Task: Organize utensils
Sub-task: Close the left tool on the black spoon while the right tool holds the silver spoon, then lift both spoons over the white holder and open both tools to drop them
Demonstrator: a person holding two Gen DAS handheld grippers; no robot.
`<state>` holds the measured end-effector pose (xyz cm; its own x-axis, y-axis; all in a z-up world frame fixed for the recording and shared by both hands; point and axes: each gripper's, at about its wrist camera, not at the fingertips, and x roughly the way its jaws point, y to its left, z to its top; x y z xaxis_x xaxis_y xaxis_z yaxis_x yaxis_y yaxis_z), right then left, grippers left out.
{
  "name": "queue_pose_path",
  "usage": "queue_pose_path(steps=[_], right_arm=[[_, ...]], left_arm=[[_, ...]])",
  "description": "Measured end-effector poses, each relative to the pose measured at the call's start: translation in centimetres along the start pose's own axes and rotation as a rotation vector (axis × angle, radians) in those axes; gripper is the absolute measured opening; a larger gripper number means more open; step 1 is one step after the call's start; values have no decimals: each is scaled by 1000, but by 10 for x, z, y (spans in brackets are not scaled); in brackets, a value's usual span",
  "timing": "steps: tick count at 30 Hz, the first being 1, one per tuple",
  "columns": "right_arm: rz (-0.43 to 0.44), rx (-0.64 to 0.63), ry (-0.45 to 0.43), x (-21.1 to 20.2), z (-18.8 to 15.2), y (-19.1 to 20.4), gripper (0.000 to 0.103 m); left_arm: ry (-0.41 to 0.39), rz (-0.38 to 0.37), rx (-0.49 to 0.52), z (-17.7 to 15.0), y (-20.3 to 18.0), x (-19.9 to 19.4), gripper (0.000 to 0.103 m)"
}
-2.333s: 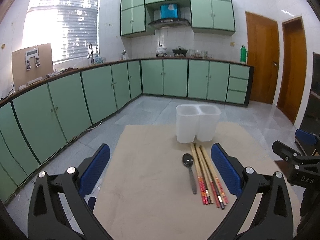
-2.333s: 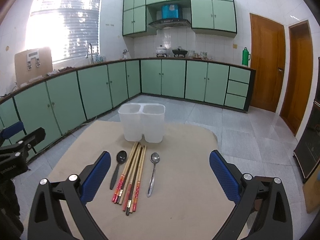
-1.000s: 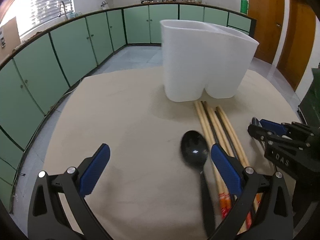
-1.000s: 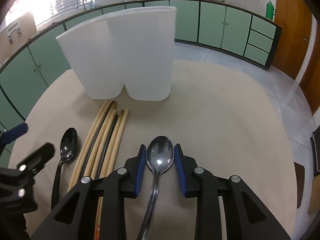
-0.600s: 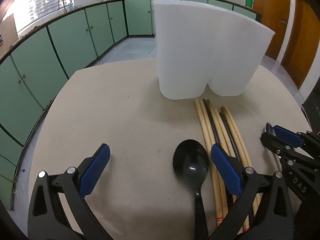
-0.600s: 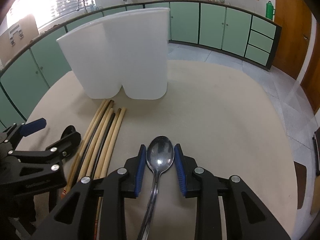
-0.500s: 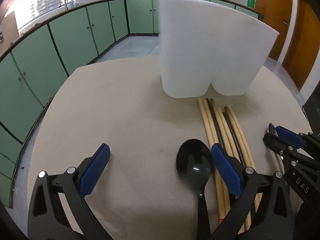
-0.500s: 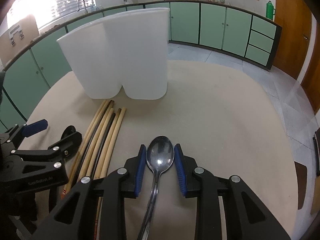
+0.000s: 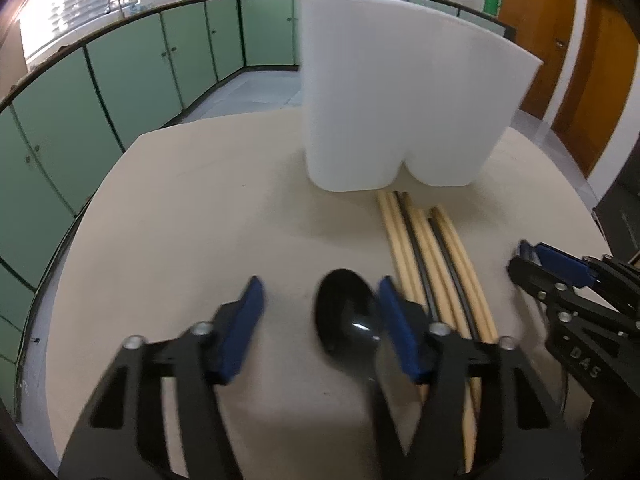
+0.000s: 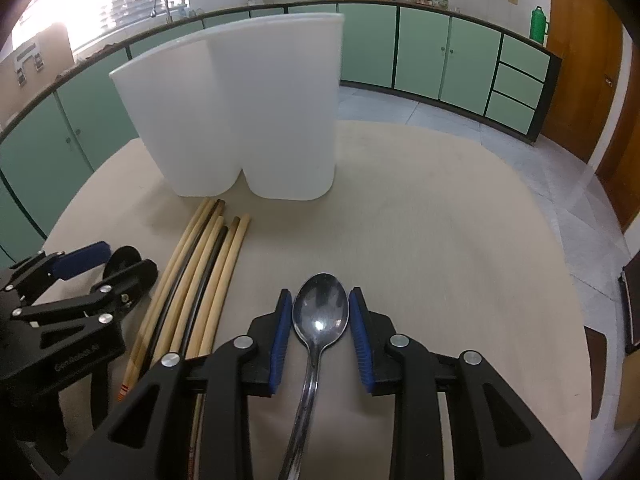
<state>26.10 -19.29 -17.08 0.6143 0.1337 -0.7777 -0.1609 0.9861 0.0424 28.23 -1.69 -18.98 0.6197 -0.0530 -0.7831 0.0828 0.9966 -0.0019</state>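
A black spoon (image 9: 344,316) lies on the tan table (image 9: 200,220) between the blue pads of my left gripper (image 9: 320,292). Its jaws are closing: the right pad is at the bowl, the left pad still stands apart. My right gripper (image 10: 320,294) is shut on the bowl of a metal spoon (image 10: 320,320) that rests on the table. Several wooden and black chopsticks (image 10: 204,272) lie between the two spoons. A white two-compartment holder (image 10: 240,112) stands upright just beyond them. The right gripper (image 9: 520,260) also shows at the right edge of the left wrist view.
The round table's edge (image 10: 540,208) curves close behind the holder (image 9: 400,100), with tiled floor beyond. Green cabinets (image 9: 120,80) line the room. A dark object (image 10: 632,308) stands off the table at the right.
My left gripper's jaws have narrowed from wide open to close around the black spoon's bowl. The right gripper has stayed still on the metal spoon.
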Motion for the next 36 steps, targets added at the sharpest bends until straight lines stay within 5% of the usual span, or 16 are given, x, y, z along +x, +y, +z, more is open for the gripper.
queue_pose_path(steps=[3,13,24,36], right_arm=[[-12,-11,-5,0,0,6,28],[-35,-32,-82,-23,-4,19,28],[6,-27,-265,-92,17,25,28],[64,-26,-439,-150,72,7,28]], left_arm=[[-6,-17,16,-1,-6,-2,32],[-55,-65,-10,-3,5,-13,31],[-254,-78,-42,-1,12,-73,31],[-494,-115,-10,67,0,-129,31]])
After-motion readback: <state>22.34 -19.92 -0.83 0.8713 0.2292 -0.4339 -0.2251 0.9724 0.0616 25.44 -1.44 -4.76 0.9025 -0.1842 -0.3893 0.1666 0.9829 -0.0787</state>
